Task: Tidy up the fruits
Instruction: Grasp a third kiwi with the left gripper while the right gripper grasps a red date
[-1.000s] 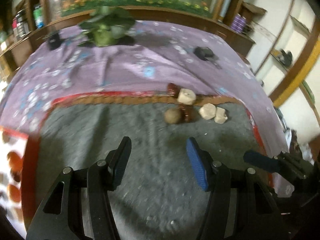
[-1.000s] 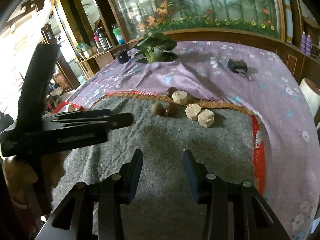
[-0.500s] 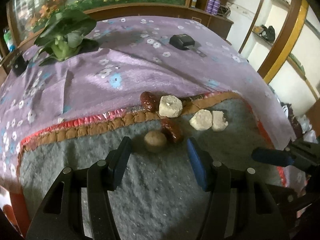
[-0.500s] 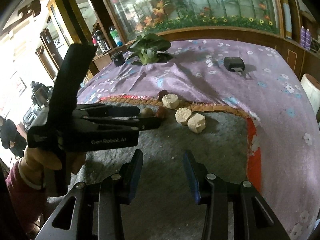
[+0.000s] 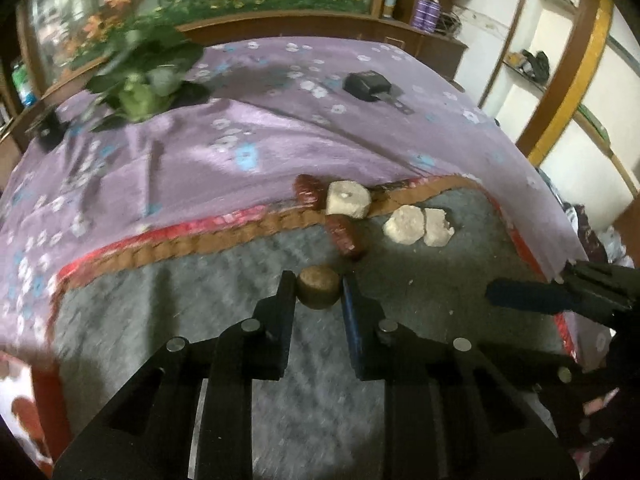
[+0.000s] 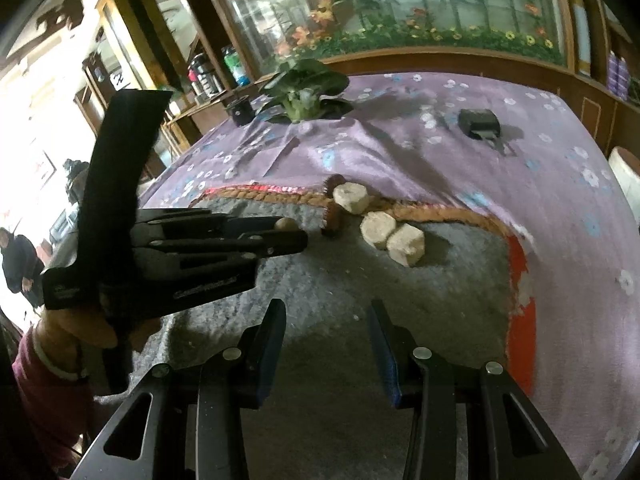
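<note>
My left gripper (image 5: 318, 286) is shut on a small round brown fruit (image 5: 319, 290) on the grey felt mat (image 5: 200, 320); it also shows in the right wrist view (image 6: 286, 230). Two red dates (image 5: 345, 236) (image 5: 307, 189) and three pale chunks (image 5: 346, 199) (image 5: 404, 225) (image 5: 439, 227) lie just beyond, at the mat's braided edge. My right gripper (image 6: 326, 320) is open and empty over the mat, well short of the chunks (image 6: 405, 245).
A purple flowered cloth (image 5: 260, 120) covers the table. A leafy green vegetable (image 5: 140, 88) and a black device (image 5: 366, 85) lie at the back. A small dark cup (image 6: 240, 111) stands at the far left. Wooden cabinets ring the table.
My left gripper moved forward to the round brown fruit and closed on it. My right gripper stayed open and shifted little.
</note>
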